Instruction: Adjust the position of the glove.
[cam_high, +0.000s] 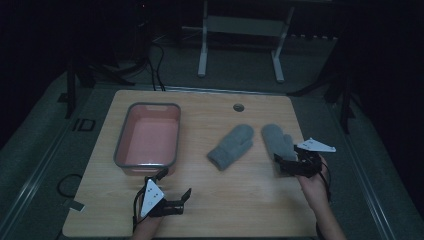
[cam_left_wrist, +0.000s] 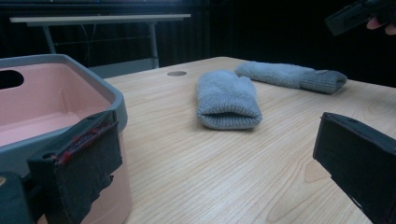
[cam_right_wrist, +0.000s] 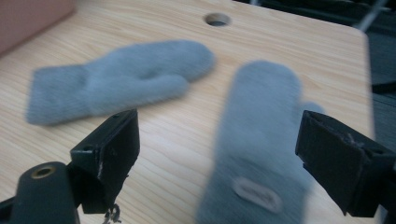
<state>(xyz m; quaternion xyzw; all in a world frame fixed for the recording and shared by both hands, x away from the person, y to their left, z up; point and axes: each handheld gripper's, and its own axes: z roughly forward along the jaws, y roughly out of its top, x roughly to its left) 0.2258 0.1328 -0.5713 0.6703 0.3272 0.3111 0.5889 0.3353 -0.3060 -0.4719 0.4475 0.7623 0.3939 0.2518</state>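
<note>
My right tool (cam_high: 286, 162) is spread wide over the cuff of the right grey mitten (cam_high: 276, 139), a jaw on either side and not yet pinching it. The left grey mitten (cam_high: 231, 146) lies just left of it on the tabletop (cam_high: 240, 200). My left tool (cam_high: 174, 186), also spread, hovers near the pink bin (cam_high: 148, 137).

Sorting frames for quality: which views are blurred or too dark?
High view: dim overall, surroundings nearly black, though the pink bin and both mittens stay readable. Left gripper view: sharp on the near mitten. Right gripper view: motion blur smears the right mitten between the open jaws of the right gripper.
</note>
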